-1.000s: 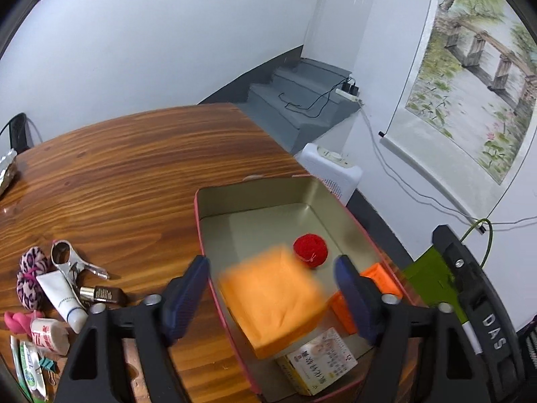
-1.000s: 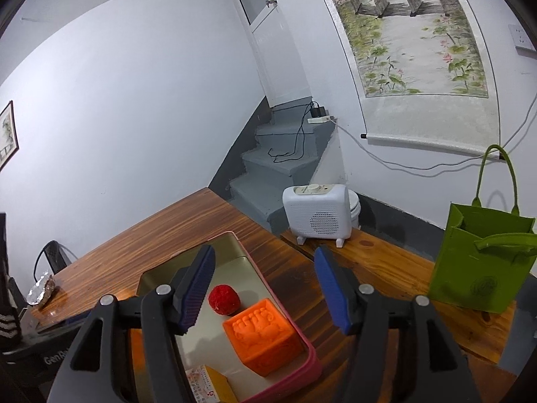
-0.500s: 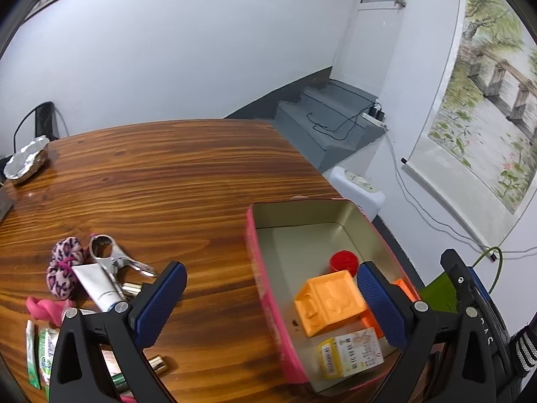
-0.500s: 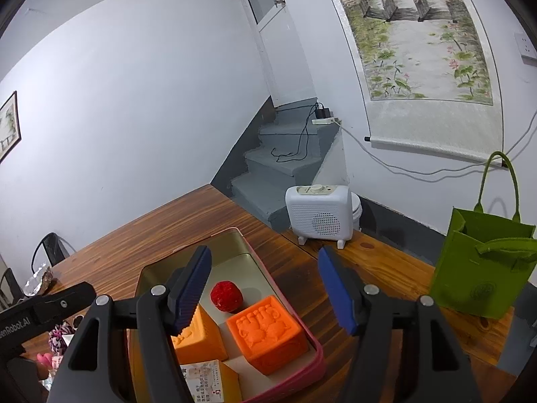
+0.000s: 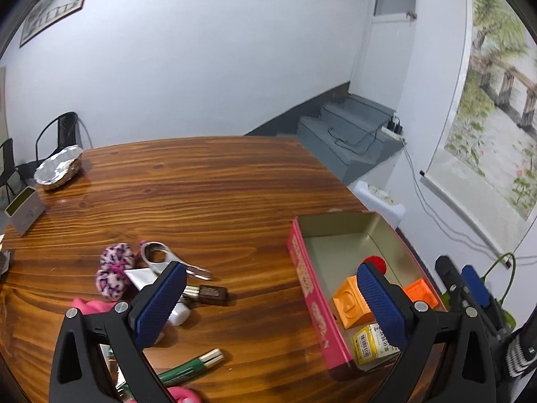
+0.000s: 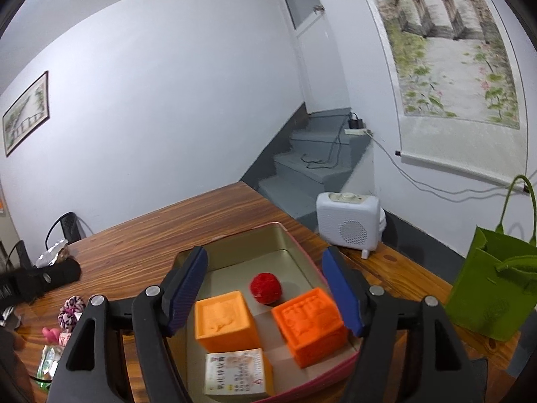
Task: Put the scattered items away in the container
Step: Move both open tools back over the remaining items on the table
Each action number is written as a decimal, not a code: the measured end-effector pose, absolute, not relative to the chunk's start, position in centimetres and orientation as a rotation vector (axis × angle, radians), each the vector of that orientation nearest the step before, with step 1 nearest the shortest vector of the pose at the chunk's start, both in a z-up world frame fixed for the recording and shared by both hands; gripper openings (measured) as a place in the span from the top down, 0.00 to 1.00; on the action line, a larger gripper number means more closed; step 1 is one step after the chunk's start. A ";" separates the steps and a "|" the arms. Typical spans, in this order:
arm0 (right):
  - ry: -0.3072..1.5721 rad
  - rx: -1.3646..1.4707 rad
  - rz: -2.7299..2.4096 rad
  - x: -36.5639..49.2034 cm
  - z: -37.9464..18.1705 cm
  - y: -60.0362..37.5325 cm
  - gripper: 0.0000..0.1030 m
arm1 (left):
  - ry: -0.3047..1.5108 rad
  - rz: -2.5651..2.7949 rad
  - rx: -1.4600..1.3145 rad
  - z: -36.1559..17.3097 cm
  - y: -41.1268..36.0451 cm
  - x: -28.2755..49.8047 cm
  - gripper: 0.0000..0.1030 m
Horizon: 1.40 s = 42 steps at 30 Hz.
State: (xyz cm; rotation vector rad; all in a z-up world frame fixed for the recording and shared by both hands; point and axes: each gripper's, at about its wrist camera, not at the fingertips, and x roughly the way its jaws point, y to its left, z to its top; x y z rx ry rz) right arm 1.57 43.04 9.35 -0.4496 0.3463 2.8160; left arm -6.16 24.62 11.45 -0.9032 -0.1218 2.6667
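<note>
My left gripper (image 5: pixel 272 302) is open wide and empty over the wooden table (image 5: pixel 218 184), between the scattered pile and the pink-walled tin (image 5: pixel 303 285). In the pile lie a leopard scrunchie (image 5: pixel 112 272), a metal opener (image 5: pixel 157 255), a white tube (image 5: pixel 141 277), a brown lipstick (image 5: pixel 211 294) and a green tube (image 5: pixel 191 366). My right gripper (image 6: pixel 265 290) hovers over the tin (image 6: pixel 235 238), its jaws opening with nothing pinched. The tin holds a red ball (image 6: pixel 265 287), a light orange cube (image 6: pixel 225 319), a darker orange cube (image 6: pixel 310 322) and a small box (image 6: pixel 235 374).
A foil-covered bowl (image 5: pixel 58 168) and a small grey device (image 5: pixel 25 208) sit at the table's far left. Beyond the table's right edge stand a white heater (image 6: pixel 349 225) and a green bag (image 6: pixel 493 288). Black chairs (image 5: pixel 63 131) line the back wall.
The light orange cube left my left gripper's jaws and now rests in the tin. That gripper swung left toward the pile. My right gripper's jaws widened.
</note>
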 end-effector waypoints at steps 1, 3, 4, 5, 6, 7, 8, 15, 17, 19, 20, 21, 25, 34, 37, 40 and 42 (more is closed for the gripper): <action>0.338 -0.447 2.827 1.6 9.3 42.6 0.27 | -0.133 2.675 -0.892 11.8 24.1 -5.9 0.00; 0.318 -0.446 2.848 1.6 9.3 41.8 0.26 | -0.154 2.704 -0.855 12.9 22.5 -5.3 0.00; 0.311 -0.447 2.859 1.7 9.2 41.4 0.26 | -0.159 2.717 -0.841 13.3 21.9 -5.0 0.00; 0.302 -0.449 2.874 1.8 9.2 40.9 0.26 | -0.162 2.740 -0.819 13.8 21.0 -4.6 0.00; 0.291 -0.450 2.891 1.8 9.2 40.4 0.26 | -0.160 2.759 -0.805 14.1 20.3 -4.3 0.00; 0.279 -0.453 2.908 1.9 9.1 39.8 0.26 | -0.157 2.773 -0.795 14.4 19.7 -4.0 0.00; 0.267 -0.459 2.931 1.9 9.1 39.1 0.26 | -0.151 2.791 -0.785 14.6 18.9 -3.6 0.00; 0.170 -0.507 3.096 2.7 8.7 33.8 0.24 | -0.117 2.923 -0.836 13.3 12.9 -1.8 0.00; 0.103 -0.497 3.135 3.2 8.5 31.9 0.23 | -0.150 2.940 -0.882 12.2 10.9 -1.6 0.00; 0.058 -0.514 3.178 3.5 8.2 30.4 0.22 | -0.208 2.954 -0.941 10.9 8.8 -1.6 0.00; 0.041 -0.540 3.206 3.5 8.0 29.7 0.22 | -0.227 2.961 -0.961 10.4 8.0 -1.6 0.00; 0.030 -0.571 3.232 3.3 7.8 29.1 0.21 | -0.245 2.969 -0.981 9.9 7.2 -1.4 0.00; 0.026 -0.774 3.353 2.7 6.5 26.9 0.20 | -0.310 3.018 -1.051 7.7 4.0 -1.2 0.00; 0.131 -1.049 3.345 0.7 4.0 26.2 0.20 | -0.436 3.016 -1.194 3.8 0.6 -2.2 0.00; 0.142 -1.066 3.324 0.2 3.8 26.4 0.20 | -0.424 2.996 -1.220 3.1 0.9 -2.7 0.00; 0.146 -1.086 3.305 -0.1 3.6 26.5 0.20 | -0.388 2.968 -1.244 2.4 1.6 -3.0 0.00; 0.149 -1.104 3.291 -0.5 3.5 26.5 0.20 | -0.348 2.949 -1.255 2.0 2.3 -3.1 0.00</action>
